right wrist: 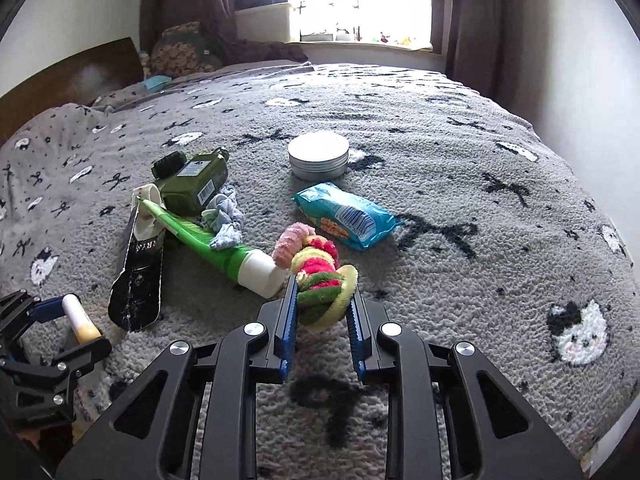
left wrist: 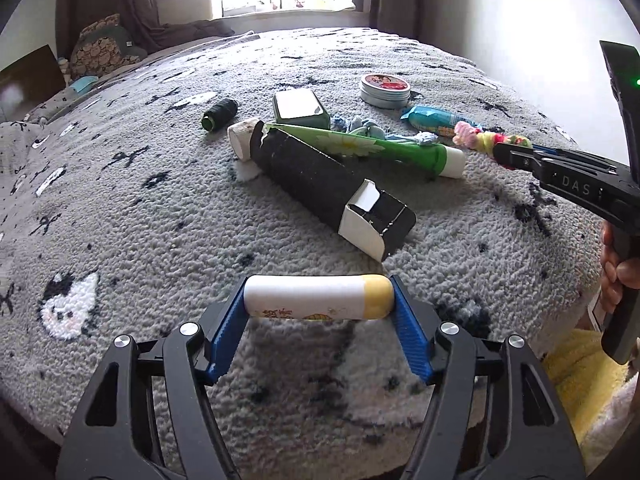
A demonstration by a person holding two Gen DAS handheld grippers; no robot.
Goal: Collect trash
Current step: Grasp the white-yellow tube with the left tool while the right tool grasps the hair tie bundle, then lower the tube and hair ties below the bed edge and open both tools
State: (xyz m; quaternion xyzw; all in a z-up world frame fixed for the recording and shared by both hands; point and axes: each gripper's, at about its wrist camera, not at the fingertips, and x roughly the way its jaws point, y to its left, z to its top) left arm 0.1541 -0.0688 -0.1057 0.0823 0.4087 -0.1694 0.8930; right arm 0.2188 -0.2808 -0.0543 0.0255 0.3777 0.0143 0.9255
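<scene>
My left gripper [left wrist: 319,293] is shut on a white tube with a yellow cap [left wrist: 312,298]. Its blue pads press on the tube's two ends just above the grey blanket [left wrist: 120,208]. The same tube [right wrist: 80,316] shows at the far left of the right wrist view. My right gripper [right wrist: 324,286] is shut on a bundle of fluffy pink, yellow, red and green hair ties [right wrist: 316,268], lifted slightly off the blanket. A flattened black carton [left wrist: 320,184], a green tube with a white cap [left wrist: 372,148] and a blue snack packet [right wrist: 346,216] lie on the bed.
A round metal tin [right wrist: 318,156], a green bottle [right wrist: 194,182], a dark thread spool [left wrist: 219,114] and a scrap of blue cloth [right wrist: 226,220] also lie on the blanket. Pillows and a wooden headboard [right wrist: 80,72] are at the left, a bright window behind. A person's hand [left wrist: 616,276] grips the right handle.
</scene>
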